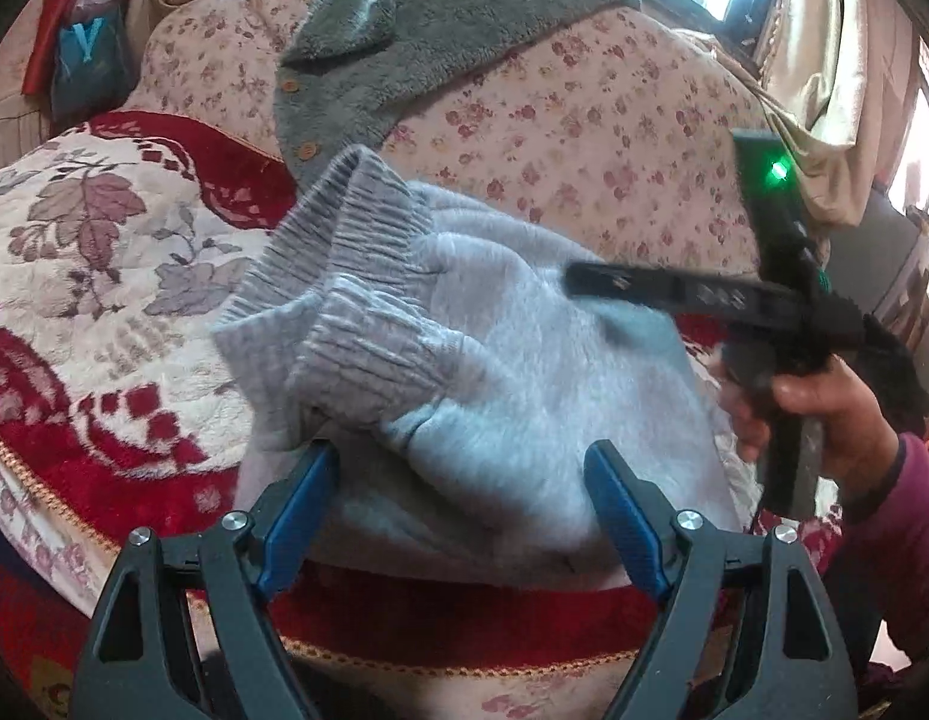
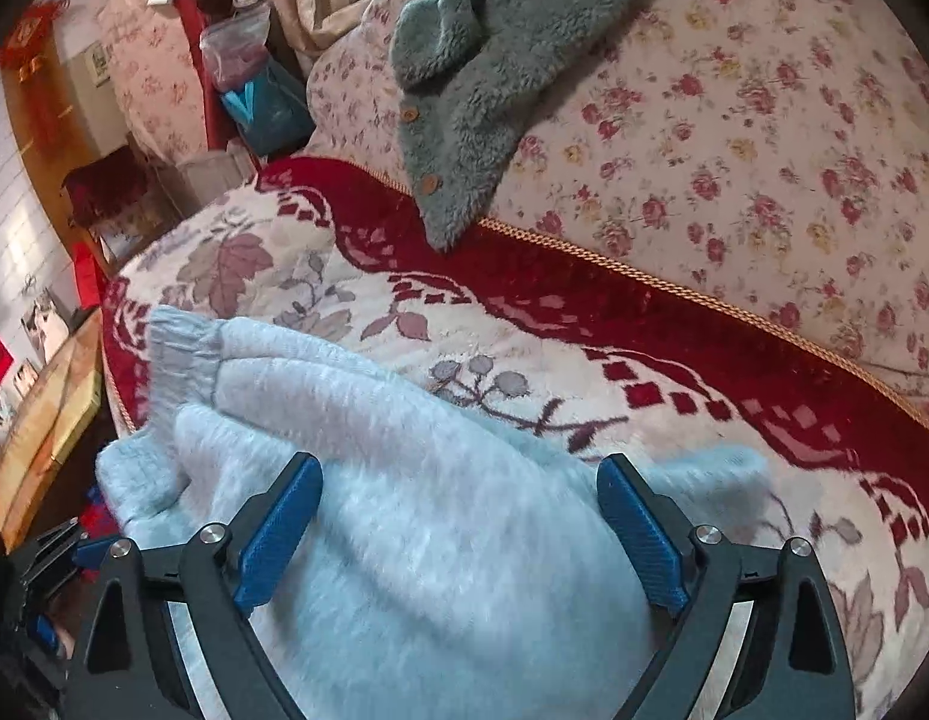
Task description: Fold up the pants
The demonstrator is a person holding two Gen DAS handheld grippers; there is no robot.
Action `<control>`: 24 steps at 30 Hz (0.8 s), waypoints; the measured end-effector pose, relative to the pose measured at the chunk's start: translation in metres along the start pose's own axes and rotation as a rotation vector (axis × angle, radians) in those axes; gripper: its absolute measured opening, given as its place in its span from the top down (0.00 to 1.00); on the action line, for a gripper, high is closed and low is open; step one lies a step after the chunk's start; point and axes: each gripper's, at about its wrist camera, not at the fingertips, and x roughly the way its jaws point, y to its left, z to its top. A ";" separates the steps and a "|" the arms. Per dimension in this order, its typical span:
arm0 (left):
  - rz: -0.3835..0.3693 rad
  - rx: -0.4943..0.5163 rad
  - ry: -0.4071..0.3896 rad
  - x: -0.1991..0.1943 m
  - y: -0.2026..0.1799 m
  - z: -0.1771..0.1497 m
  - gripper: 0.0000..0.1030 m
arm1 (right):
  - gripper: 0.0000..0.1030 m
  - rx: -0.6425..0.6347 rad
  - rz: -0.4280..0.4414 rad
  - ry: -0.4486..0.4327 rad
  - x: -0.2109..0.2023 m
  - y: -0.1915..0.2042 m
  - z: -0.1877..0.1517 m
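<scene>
Handling: you are dealing with soft, pale grey-blue fleece pants point(image 1: 512, 360) that are looking light, thick and floppy; I judge the pile will give under the pads rather than slip, and nothing here is fragile.
Where to hold: you are likely best off pinching through both layers at the folded edge nearest you, or at the ribbed cuffs point(image 1: 356, 276), where the knit is denser and offering a firmer bite.
Look: the pants are lying bunched and partly doubled over, two ribbed grey cuffs stacking one above the other at the far end, the fuzzy body swelling up in the middle.
Place: the pants are resting on the red and cream floral plush blanket point(image 2: 524, 324) covering the bed, near its front edge.
Left gripper point(image 1: 461, 486): your blue-padded jaws are standing wide apart, straddling the near fold without pressing it.
Right gripper point(image 2: 458, 498): your jaws are gaping wide over the fleece, gripping nothing.
Your right hand point(image 1: 824, 414): it is wrapping the black handle just beside the pants.
Beyond: a grey-green fluffy buttoned cardigan point(image 2: 500, 78) is draping over the cream rose-print quilt point(image 2: 734, 138) behind, well apart from the pants.
</scene>
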 end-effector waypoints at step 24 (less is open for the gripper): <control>0.121 0.013 -0.083 0.010 -0.044 0.024 0.19 | 0.07 0.100 -0.059 -0.021 -0.084 -0.006 -0.075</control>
